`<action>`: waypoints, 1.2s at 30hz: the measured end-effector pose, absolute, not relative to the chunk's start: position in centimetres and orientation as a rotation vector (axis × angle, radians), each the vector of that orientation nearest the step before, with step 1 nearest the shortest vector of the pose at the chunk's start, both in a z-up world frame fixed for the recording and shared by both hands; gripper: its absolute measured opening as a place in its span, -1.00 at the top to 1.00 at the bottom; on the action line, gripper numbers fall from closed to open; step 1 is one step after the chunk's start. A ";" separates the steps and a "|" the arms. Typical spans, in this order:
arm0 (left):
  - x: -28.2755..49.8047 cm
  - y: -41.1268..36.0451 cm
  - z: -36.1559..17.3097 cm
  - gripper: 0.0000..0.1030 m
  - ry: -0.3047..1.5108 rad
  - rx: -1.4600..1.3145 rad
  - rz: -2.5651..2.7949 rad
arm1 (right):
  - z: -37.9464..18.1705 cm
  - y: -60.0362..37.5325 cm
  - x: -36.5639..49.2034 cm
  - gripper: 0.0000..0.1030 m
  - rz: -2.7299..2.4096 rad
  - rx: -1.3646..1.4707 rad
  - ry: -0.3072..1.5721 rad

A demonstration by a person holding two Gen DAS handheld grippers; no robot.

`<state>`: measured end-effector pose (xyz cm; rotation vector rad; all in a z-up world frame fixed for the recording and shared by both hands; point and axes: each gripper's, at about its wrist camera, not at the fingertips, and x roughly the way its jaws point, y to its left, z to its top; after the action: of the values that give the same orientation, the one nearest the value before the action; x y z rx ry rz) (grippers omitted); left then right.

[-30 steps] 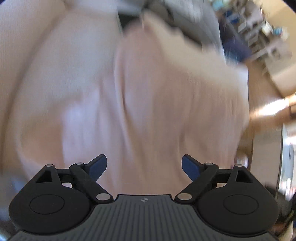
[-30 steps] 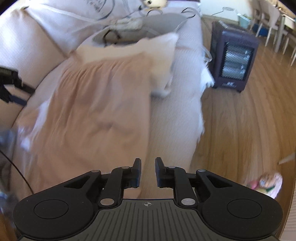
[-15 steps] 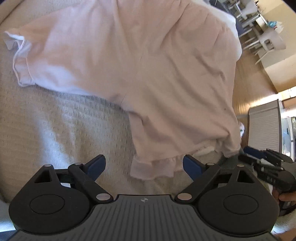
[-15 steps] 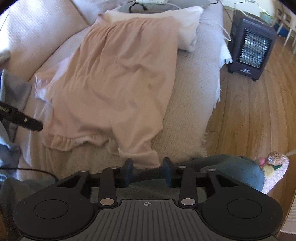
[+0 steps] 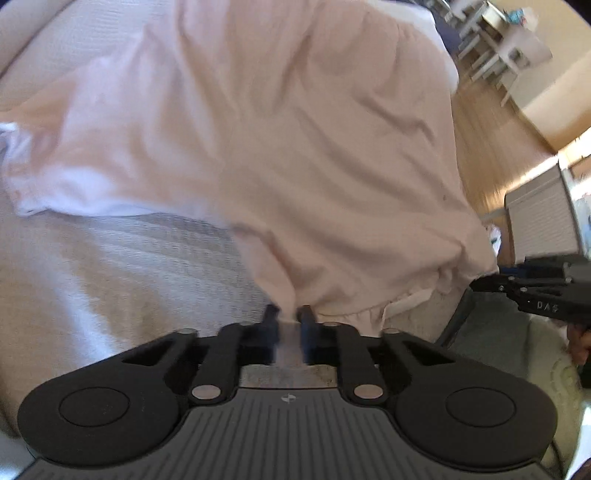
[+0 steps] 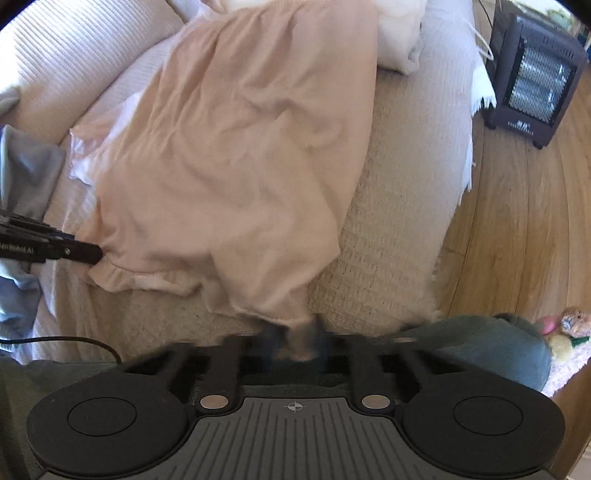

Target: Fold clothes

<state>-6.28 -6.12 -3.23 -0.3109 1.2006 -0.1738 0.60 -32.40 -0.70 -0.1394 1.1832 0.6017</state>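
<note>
A peach garment (image 5: 314,147) lies spread along a cream sofa cover (image 5: 110,277), its ruffled hem towards me. My left gripper (image 5: 287,314) has its jaws closing tight on the hem's left part, with fabric pinched between the fingers. In the right wrist view the same garment (image 6: 240,166) runs away up the seat, and my right gripper (image 6: 295,332) is closing on the hem's right corner, cloth bunched between its pads. Each gripper shows in the other's view: the right gripper (image 5: 491,284) at the hem's far side, the left gripper (image 6: 92,254) at the hem's left end.
A white pillow (image 6: 399,33) lies under the garment's far end. Grey-blue cloth (image 6: 26,173) sits at the left by the sofa back. A dark heater (image 6: 535,81) stands on the wooden floor (image 6: 524,221) to the right. A green slipper (image 6: 498,347) and a plush toy (image 6: 569,325) are near me.
Both grippers stood open half a second ago and are now pinched on the garment's hem. The left one swung down over the garment to the hem; the right one sank a little.
</note>
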 end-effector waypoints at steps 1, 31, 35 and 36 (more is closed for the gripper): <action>-6.4 -5.5 -2.5 0.91 1.185 -0.349 -0.178 | -0.3 -32.6 0.4 0.91 0.607 -0.124 1.174; -6.8 8.4 0.6 -0.10 1.037 -0.449 0.240 | 5.3 -30.1 -0.8 0.57 0.527 -0.230 1.010; -5.3 10.3 1.4 -0.33 0.944 -0.464 0.304 | 6.4 -24.3 -1.4 0.49 0.713 -0.277 0.941; -4.6 10.5 1.2 -0.33 0.940 -0.480 0.290 | 6.5 -22.8 -1.4 0.49 0.755 -0.297 0.927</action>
<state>-4.57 10.48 1.21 -0.4804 0.9398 0.2901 -1.41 -22.78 6.49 -0.2965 0.9273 0.7550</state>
